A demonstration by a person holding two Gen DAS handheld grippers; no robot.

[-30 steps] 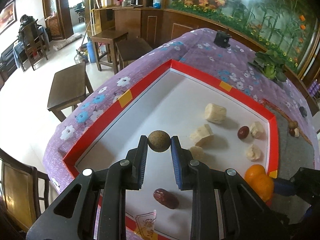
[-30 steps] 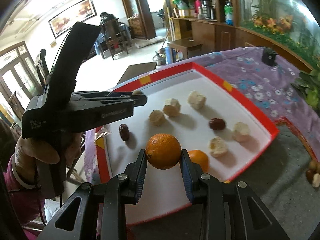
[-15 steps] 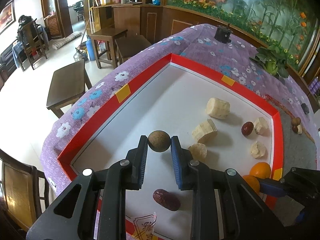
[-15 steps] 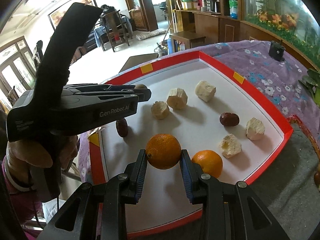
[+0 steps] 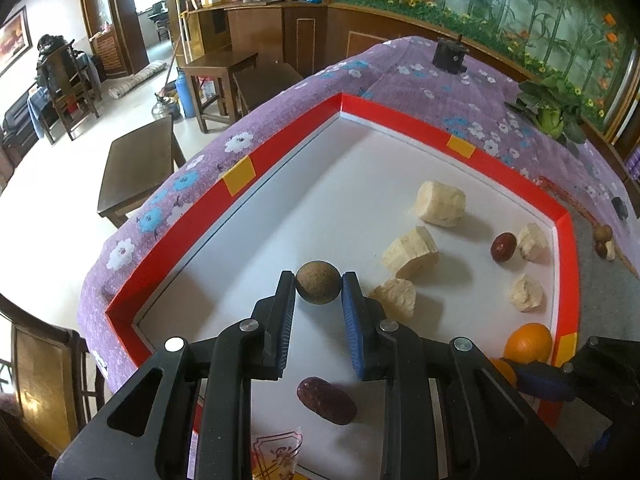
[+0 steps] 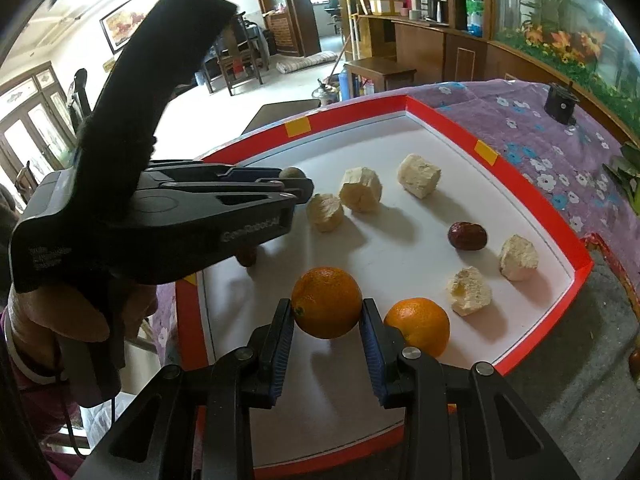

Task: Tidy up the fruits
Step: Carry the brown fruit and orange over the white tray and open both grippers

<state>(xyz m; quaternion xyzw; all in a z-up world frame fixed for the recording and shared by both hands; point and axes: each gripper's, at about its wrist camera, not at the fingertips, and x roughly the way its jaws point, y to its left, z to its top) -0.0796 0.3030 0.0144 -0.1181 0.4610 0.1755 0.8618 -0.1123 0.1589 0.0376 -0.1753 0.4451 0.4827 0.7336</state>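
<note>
A: Where does each fruit sit relative to its holder?

B: The left hand-held gripper (image 5: 318, 290) pinches a small round brown fruit (image 5: 318, 288) between its pads, held above the white tray (image 5: 248, 240), over the bare near-left part. The right hand-held gripper (image 6: 326, 320) is clamped on an orange (image 6: 326, 302), also held off the tray floor.

A: And what does the next placement turn on?

B: For the orange, I'd say its mate: a second orange (image 6: 418, 330) rests on the tray just to the right of the held one, near the tray's front edge. The right hand is plainly the nearer one (the left is off to the other side). A small shift right and down would pair them.

A: The brown fruit?

B: No like fruit shows inside the tray. A red date (image 5: 326, 400) lies below and behind the left pads, banana chunks (image 5: 410, 252) to their right. Both held fruits are round, so no long axis matters.
</note>
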